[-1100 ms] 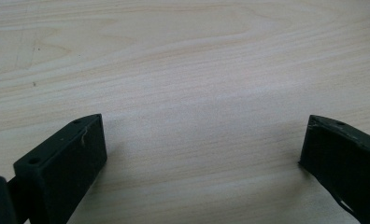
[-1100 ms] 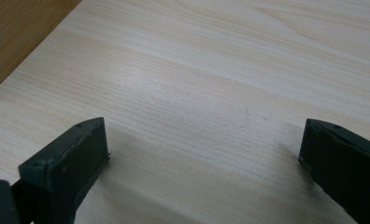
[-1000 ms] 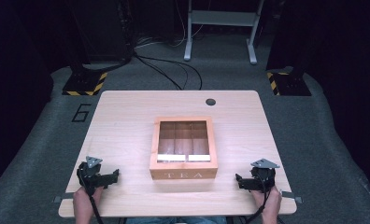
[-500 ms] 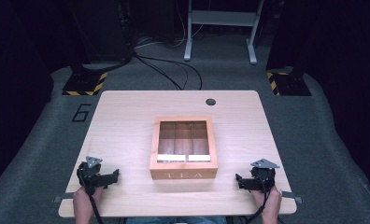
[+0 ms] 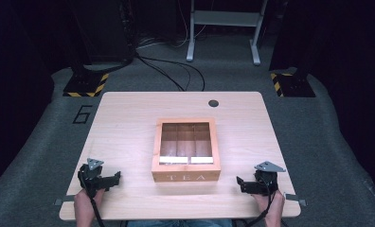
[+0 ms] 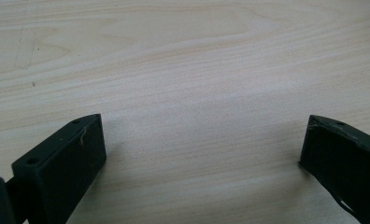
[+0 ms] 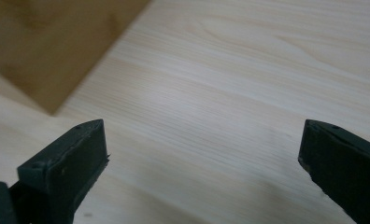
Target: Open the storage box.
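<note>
The left gripper (image 5: 113,178) rests near the table's (image 5: 129,113) front left corner, jaws spread wide over bare wood, pointing right toward the tea box (image 5: 186,149). The right gripper (image 5: 240,183), near the front right corner, is equally wide apart (nothing between its jaws) and points left. The box sits between them, near the front edge, its long axis running front to back, its "TEA" face toward the person.

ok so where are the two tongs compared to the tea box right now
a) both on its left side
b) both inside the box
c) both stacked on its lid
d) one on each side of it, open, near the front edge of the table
d: in the high view the left tongs and right tongs flank the tea box on the table, and both gripper views show the jaws spread over bare wood.
</note>
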